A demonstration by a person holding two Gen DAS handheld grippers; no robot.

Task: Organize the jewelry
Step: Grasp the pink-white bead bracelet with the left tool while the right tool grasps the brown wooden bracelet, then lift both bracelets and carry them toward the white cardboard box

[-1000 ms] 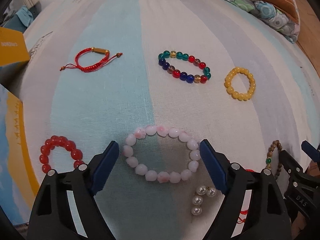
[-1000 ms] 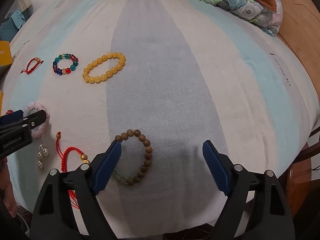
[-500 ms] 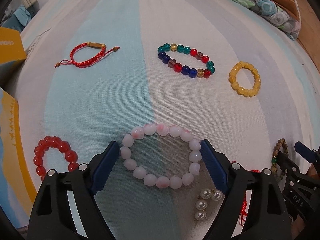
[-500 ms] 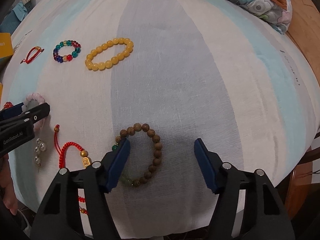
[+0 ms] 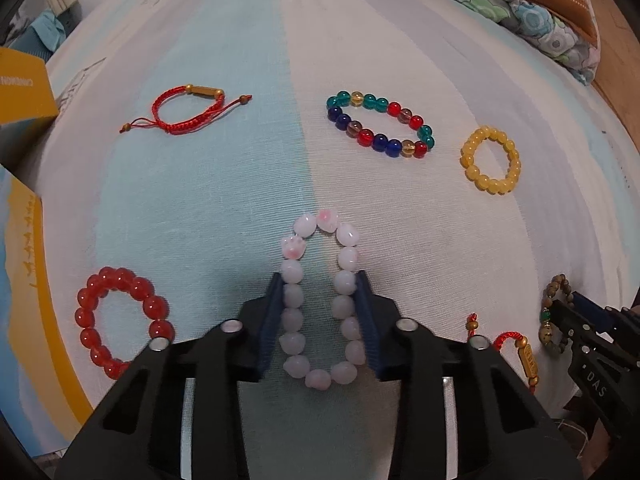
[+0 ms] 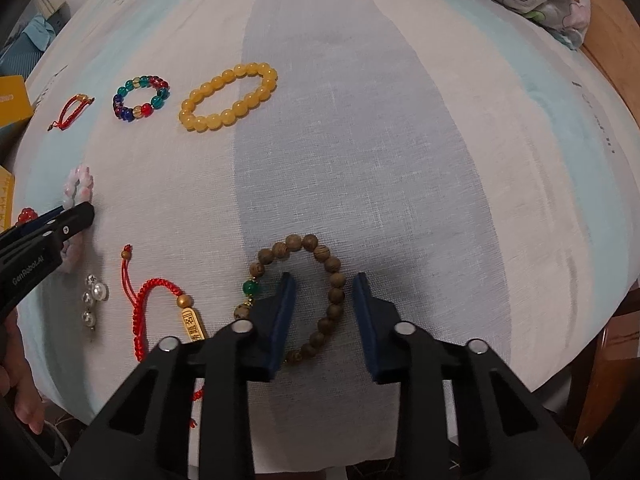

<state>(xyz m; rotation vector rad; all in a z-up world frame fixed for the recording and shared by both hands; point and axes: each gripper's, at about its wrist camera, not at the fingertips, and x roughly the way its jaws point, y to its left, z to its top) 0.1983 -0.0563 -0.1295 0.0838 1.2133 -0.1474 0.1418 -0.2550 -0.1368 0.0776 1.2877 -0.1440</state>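
On bed (image 5: pixel 200 200), L fingers (image 5: pixel 269 320) just clamped pink bracelet (image 5: pixel 292 272); R fingers (image 6: pixel 282 312) just narrowed, straddling part-hidden wood bracelet (image 6: pixel 336 296).

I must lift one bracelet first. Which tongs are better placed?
Left. Both tongs have just been closing: left tongs squeeze the pink bracelet from both sides; right tongs only straddle one strand of the wooden bracelet.

"GenRobot.AI" on left gripper (image 6: pixel 72 220); "DAS" on right gripper (image 5: pixel 576 312)

Left hand-held gripper (image 5: pixel 320 320) squeezed pink bracelet (image 5: pixel 320 300) narrow, right hand-held gripper (image 6: pixel 324 320) closing over wooden bracelet (image 6: pixel 316 300), contact unclear
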